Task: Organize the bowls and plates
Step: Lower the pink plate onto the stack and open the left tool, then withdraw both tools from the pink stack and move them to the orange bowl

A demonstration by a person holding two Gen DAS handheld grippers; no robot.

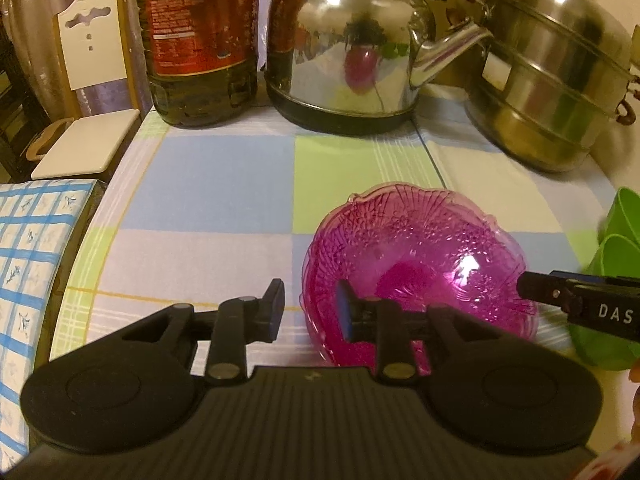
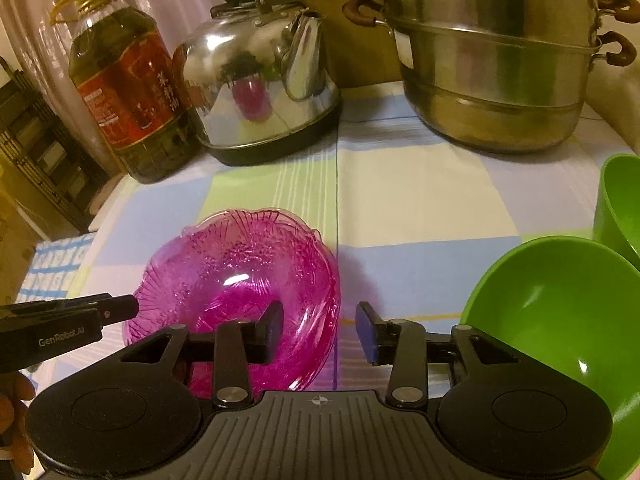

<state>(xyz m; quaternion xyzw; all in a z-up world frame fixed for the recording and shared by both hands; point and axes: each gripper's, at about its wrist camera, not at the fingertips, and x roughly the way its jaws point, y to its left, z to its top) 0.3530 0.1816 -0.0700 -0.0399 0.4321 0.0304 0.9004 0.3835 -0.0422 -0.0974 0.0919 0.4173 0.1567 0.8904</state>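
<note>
On the right gripper (image 1: 532, 288), poking in just right of the pink glass bowl (image 1: 416, 264), I read the white letters "DAS". On the left gripper (image 2: 134, 305), at that bowl's left, I read "GenRobot.AI". Behind the bowl, the oil bottle (image 2: 128, 92) carries a red label with yellow Chinese characters, "菜籽油"; its small print is unreadable to me.

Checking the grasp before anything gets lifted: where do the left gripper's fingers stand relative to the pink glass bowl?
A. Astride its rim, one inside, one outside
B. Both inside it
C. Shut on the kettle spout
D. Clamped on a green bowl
A: in the left wrist view the left gripper is open astride the near rim of the pink glass bowl, one finger inside, one outside.
</note>
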